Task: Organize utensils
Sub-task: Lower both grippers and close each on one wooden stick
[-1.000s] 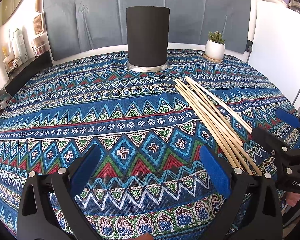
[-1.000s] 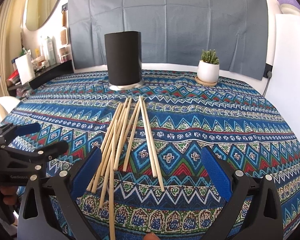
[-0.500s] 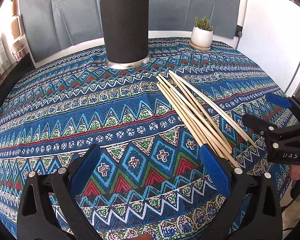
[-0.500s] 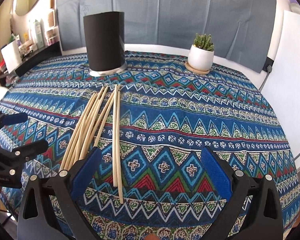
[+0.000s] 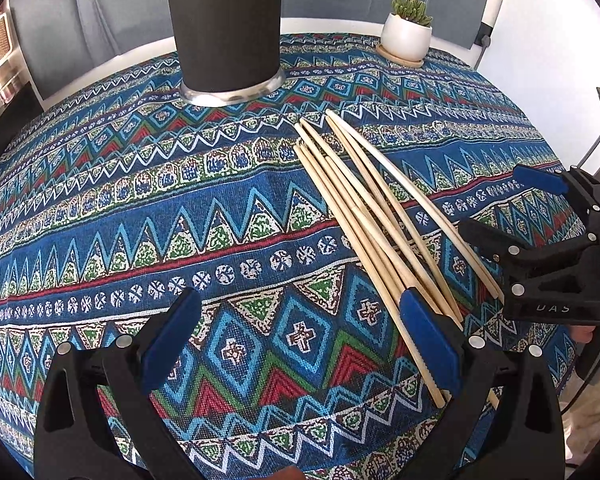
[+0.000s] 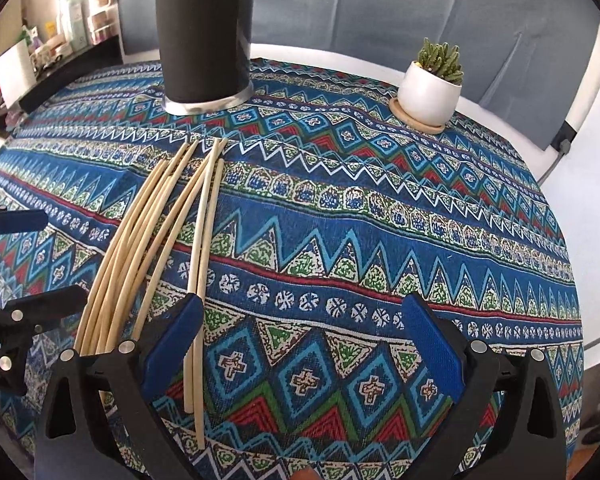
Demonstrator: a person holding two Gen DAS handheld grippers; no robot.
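Several pale wooden chopsticks (image 5: 376,220) lie in a loose fan on the patterned tablecloth (image 5: 140,216), their far tips pointing at a tall black cylindrical holder (image 5: 226,28) with a silver base. My left gripper (image 5: 300,340) is open, its right blue pad over the near ends of the sticks. In the right wrist view the same chopsticks (image 6: 160,240) run from the holder (image 6: 206,36) toward the lower left. My right gripper (image 6: 312,344) is open and empty, its left pad over two of the sticks. Each gripper shows at the edge of the other's view.
A small succulent in a white pot (image 6: 430,92) stands on a wooden coaster at the back right of the round table. A grey sofa back (image 6: 380,4) lies behind. A shelf with bottles (image 6: 72,24) is at the left, and a white panel (image 5: 560,60) at the right.
Both grippers have moved forward and lower toward the table. The chopsticks and holder now look closer, and each gripper's inner pad now overlaps the sticks. Both stay open.
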